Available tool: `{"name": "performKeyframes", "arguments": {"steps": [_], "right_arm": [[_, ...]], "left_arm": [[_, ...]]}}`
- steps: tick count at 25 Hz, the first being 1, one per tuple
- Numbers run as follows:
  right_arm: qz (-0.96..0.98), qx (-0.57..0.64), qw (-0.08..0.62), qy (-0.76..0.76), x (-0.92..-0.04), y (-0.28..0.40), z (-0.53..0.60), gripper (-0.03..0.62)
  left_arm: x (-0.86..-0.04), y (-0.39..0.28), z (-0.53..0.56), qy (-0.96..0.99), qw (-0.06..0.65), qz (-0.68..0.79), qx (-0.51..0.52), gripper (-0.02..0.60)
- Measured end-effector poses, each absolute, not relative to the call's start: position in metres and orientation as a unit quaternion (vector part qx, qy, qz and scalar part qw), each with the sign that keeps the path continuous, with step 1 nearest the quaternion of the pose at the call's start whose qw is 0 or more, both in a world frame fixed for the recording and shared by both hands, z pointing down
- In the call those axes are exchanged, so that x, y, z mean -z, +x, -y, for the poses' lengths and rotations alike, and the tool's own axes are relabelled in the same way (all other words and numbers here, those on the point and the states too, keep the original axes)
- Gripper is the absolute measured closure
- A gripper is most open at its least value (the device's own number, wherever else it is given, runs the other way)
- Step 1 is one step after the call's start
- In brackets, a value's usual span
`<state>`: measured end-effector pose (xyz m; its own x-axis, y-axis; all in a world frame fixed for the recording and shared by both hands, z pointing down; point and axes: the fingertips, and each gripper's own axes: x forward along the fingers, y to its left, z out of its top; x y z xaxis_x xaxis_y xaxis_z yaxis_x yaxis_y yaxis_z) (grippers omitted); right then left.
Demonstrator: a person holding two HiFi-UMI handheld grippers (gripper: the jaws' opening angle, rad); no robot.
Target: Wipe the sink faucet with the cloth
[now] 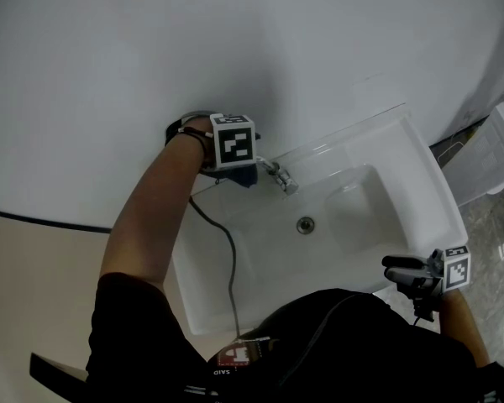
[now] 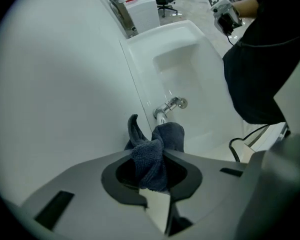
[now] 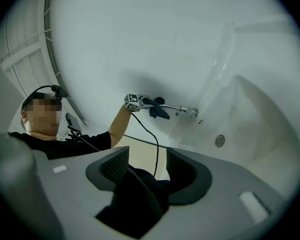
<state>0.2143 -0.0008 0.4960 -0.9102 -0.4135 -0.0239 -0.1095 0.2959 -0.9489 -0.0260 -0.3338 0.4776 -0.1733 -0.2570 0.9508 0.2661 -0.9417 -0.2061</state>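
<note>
A dark blue cloth (image 2: pixel 151 156) is pinched in my left gripper (image 2: pixel 155 151), whose jaws are shut on it. Its free end hangs against the wall end of the chrome faucet (image 2: pixel 167 108). In the head view the left gripper (image 1: pixel 242 168) points down at the back of the white sink (image 1: pixel 420 170), with the cloth (image 1: pixel 240 175) just left of the faucet (image 1: pixel 282 179). My right gripper (image 1: pixel 401 268) hovers at the sink's front right corner. Its jaws (image 3: pixel 147 166) stand open with nothing between them. From there the cloth (image 3: pixel 158 110) and faucet (image 3: pixel 186 110) show far off.
A black cable (image 1: pixel 230 263) runs from the left gripper across the sink's left rim. The drain (image 1: pixel 306 224) sits mid-basin. A white bin (image 1: pixel 490 154) stands right of the sink. A white wall rises behind, and the person's dark clothing (image 1: pixel 344 342) fronts the sink.
</note>
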Motion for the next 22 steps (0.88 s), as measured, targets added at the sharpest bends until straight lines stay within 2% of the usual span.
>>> {"name": "performKeyframes", "arguments": {"steps": [6, 8, 11, 15, 19, 22], "right_arm": [[-0.797, 0.565, 0.138, -0.163, -0.494, 0.215, 0.001, 0.370], [-0.796, 0.567, 0.138, -0.161, -0.491, 0.215, 0.001, 0.370], [-0.797, 0.568, 0.135, -0.155, -0.488, 0.211, 0.003, 0.370], [-0.806, 0.560, 0.130, -0.142, -0.473, 0.205, 0.006, 0.370], [-0.811, 0.559, 0.116, -0.128, -0.457, 0.194, 0.010, 0.370], [-0.814, 0.561, 0.103, -0.111, -0.445, 0.184, 0.009, 0.370]], "left_arm": [[-0.469, -0.056, 0.319, -0.690, 0.010, -0.004, 0.724, 0.531], [-0.459, -0.059, 0.317, -0.736, -0.014, -0.028, 0.677, 0.525], [-0.445, -0.065, 0.314, -0.787, -0.005, -0.093, 0.610, 0.521], [-0.447, -0.111, 0.293, -0.781, 0.023, -0.171, 0.600, 0.520], [-0.461, -0.137, 0.294, -0.800, -0.002, -0.273, 0.535, 0.520], [-0.466, -0.138, 0.306, -0.809, 0.012, -0.337, 0.481, 0.520]]}}
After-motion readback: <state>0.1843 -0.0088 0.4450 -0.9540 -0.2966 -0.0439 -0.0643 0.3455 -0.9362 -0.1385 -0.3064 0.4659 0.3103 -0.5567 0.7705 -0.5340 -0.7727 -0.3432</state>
